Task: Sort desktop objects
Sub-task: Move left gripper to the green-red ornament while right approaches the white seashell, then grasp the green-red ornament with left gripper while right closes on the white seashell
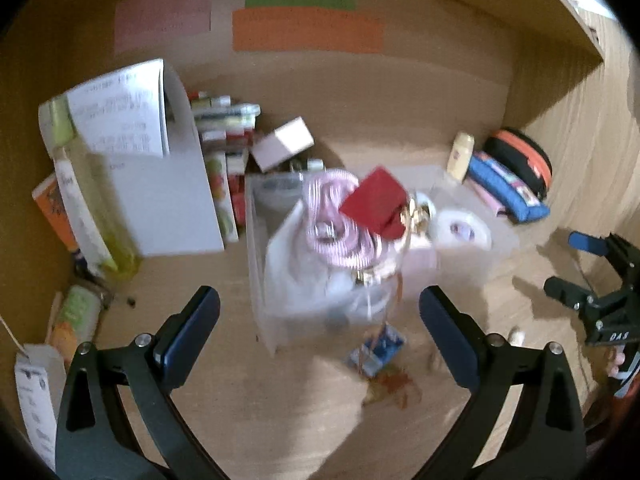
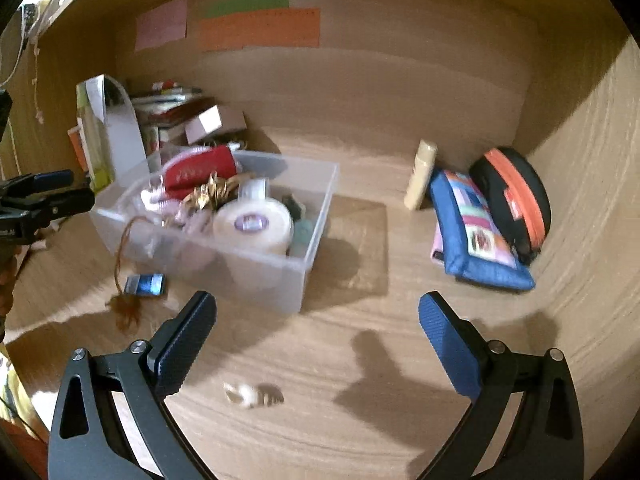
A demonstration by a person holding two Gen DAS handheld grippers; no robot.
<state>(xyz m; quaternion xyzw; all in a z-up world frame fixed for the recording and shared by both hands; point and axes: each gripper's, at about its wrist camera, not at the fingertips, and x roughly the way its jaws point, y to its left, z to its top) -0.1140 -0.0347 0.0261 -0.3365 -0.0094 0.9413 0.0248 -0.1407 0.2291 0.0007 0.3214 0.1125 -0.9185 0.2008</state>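
A clear plastic bin [image 2: 312,216] stands mid-desk, also in the left wrist view [image 1: 260,248]. It holds a red box [image 1: 376,200], a pink striped cord [image 1: 332,216], a white tape roll [image 2: 254,222], gold trinkets [image 2: 212,194]. A small blue packet [image 2: 145,284] and a brown tassel [image 2: 126,314] lie just in front of the bin. A small pale object [image 2: 254,395] lies on the desk in front of my right gripper [image 2: 316,340], which is open and empty. My left gripper [image 1: 318,328] is open and empty, just short of the bin.
Books and boxes [image 1: 224,148] and a white file holder [image 1: 160,184] stand at back left. A cream bottle [image 2: 420,174], a blue patchwork pouch [image 2: 476,232] and a black-orange case [image 2: 516,196] sit at right. Coloured paper notes [image 2: 260,28] hang on the back wall.
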